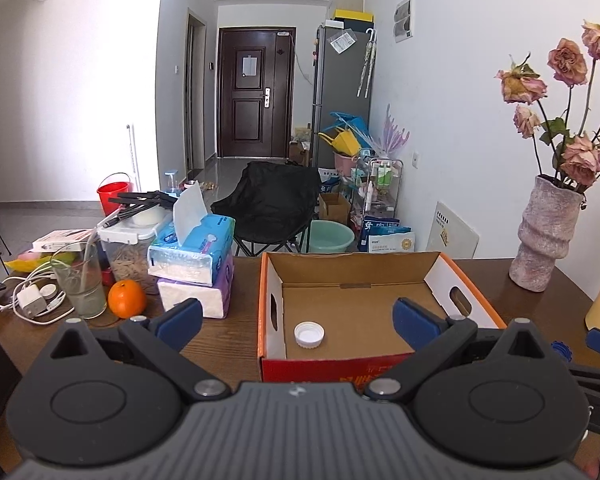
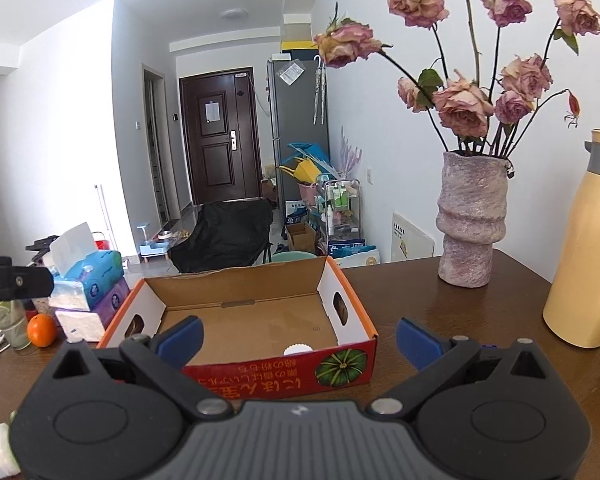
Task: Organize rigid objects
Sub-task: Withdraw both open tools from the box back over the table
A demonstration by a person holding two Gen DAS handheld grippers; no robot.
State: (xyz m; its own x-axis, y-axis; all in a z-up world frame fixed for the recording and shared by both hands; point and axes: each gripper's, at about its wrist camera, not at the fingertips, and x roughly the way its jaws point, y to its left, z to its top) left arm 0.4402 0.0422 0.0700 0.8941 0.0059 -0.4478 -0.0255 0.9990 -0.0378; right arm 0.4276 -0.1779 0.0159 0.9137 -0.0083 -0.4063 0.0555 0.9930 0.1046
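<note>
An open cardboard box (image 1: pixel 380 272) with orange rim and red front stands on the dark wooden table; it also shows in the right wrist view (image 2: pixel 260 284). A white bottle cap (image 1: pixel 309 335) lies inside it near the front left, and its edge shows in the right wrist view (image 2: pixel 297 349). My left gripper (image 1: pixel 298 316) is open and empty, held above the box's front edge. My right gripper (image 2: pixel 299 338) is open and empty, just before the box's front wall. A blue cap (image 1: pixel 561 350) lies on the table right of the box, partly hidden.
Left of the box are stacked tissue packs (image 1: pixel 194 264), an orange (image 1: pixel 126 298), a glass (image 1: pixel 80 280), a charger with cables (image 1: pixel 32 300). A pink vase with dried roses (image 2: pixel 470 220) and a cream thermos (image 2: pixel 588 248) stand at the right.
</note>
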